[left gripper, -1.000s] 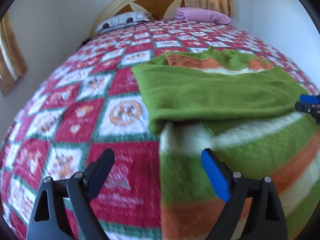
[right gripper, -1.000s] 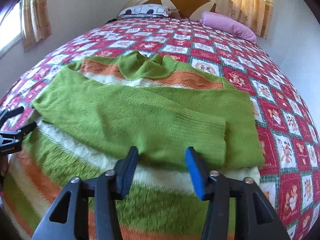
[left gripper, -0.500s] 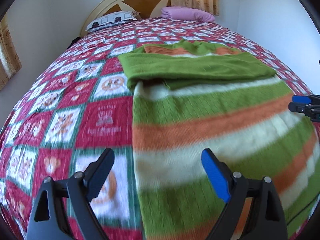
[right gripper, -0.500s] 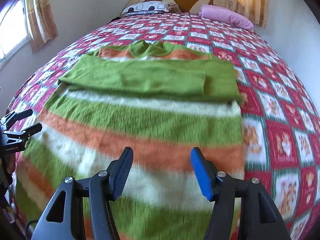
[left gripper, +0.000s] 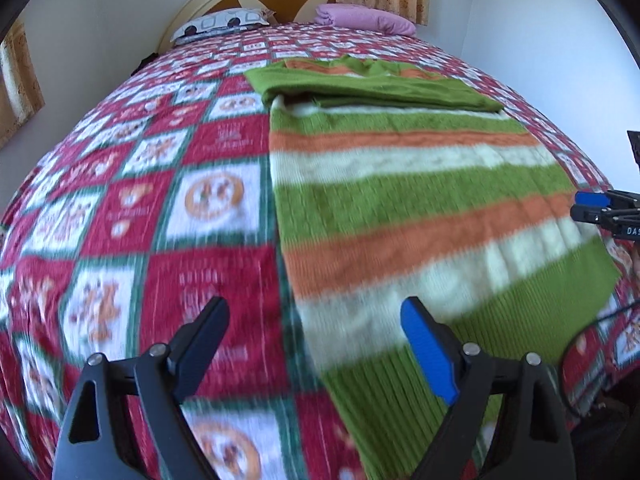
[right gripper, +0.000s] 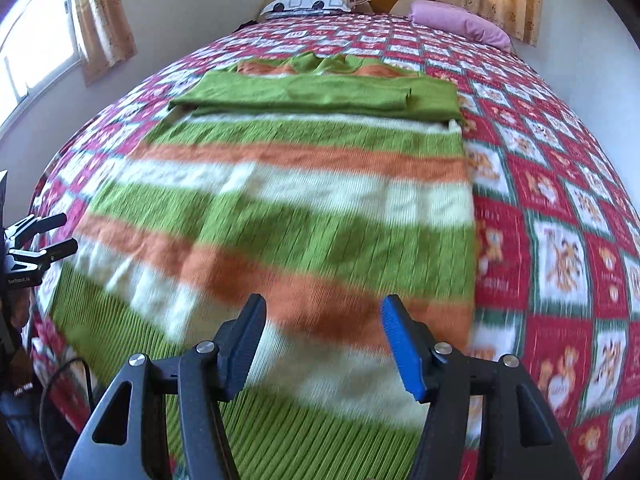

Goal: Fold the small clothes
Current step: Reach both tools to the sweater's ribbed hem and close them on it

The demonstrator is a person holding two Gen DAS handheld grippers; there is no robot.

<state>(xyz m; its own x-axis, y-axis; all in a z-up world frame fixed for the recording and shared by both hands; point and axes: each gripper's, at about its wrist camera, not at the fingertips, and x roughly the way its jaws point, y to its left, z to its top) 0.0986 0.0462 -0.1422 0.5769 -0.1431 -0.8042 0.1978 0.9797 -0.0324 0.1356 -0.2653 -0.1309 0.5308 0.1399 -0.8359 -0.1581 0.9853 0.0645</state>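
A striped green, orange and cream knitted sweater (left gripper: 420, 208) lies flat on the bed, also in the right wrist view (right gripper: 288, 216). Both green sleeves (right gripper: 320, 94) are folded across its chest, near the collar. My left gripper (left gripper: 314, 322) is open and empty, above the sweater's left hem edge. My right gripper (right gripper: 322, 320) is open and empty, above the hem on the right side. Each gripper shows at the edge of the other's view, the right gripper (left gripper: 592, 206) in the left wrist view and the left gripper (right gripper: 44, 236) in the right wrist view.
The bed has a red, white and green patchwork quilt (left gripper: 132, 200). A patterned pillow (left gripper: 220, 22) and a pink pillow (left gripper: 364, 18) lie at the headboard. A window with curtains (right gripper: 100, 16) is on the left wall. White walls stand close on both sides.
Both grippers have pulled back from the folded sleeves toward the sweater's hem. The sweater has not moved. Both grippers stayed open.
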